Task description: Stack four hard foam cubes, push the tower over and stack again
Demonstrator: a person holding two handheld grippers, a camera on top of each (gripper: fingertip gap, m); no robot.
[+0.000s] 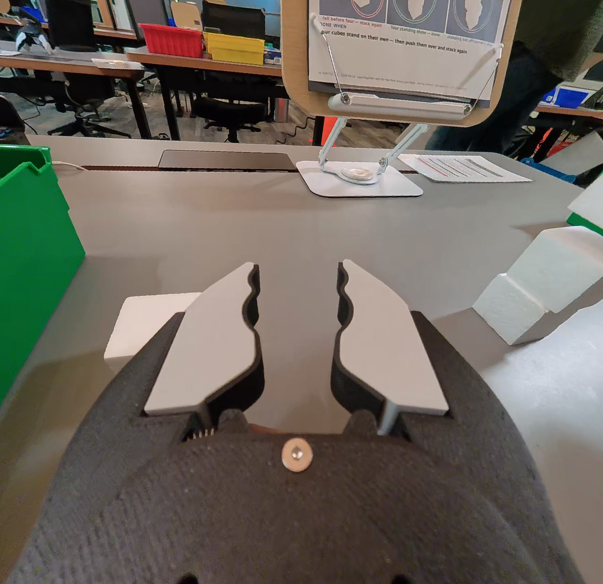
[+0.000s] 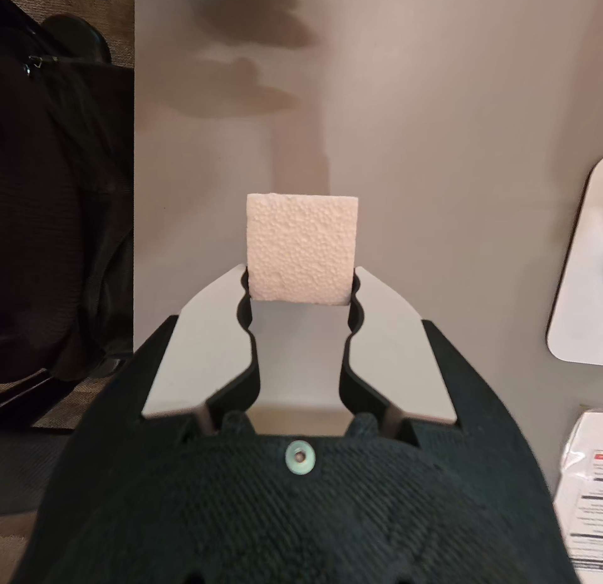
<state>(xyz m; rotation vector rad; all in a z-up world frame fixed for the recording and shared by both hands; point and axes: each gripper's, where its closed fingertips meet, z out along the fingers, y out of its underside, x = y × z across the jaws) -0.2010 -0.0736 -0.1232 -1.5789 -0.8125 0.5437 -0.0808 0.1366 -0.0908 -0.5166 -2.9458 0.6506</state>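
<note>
In the left wrist view my left gripper (image 1: 298,274) is open and empty, low over the grey table (image 1: 293,229). A white foam cube (image 1: 140,323) lies on the table beside its left finger, partly hidden by it. Two more white foam cubes (image 1: 551,281) lie touching at the right, tilted. Another white foam piece (image 1: 592,206) shows at the far right edge. In the right wrist view my right gripper (image 2: 300,284) looks down at the table and is shut on a white foam cube (image 2: 301,245), held by its lower edge at the fingertips above the table.
A green bin (image 1: 32,258) stands at the left. A document stand's base (image 1: 362,181) and a printed sheet (image 1: 463,168) are at the back. In the right wrist view the table edge and a dark bag (image 2: 65,209) are left, the white base (image 2: 580,274) and papers (image 2: 584,490) right.
</note>
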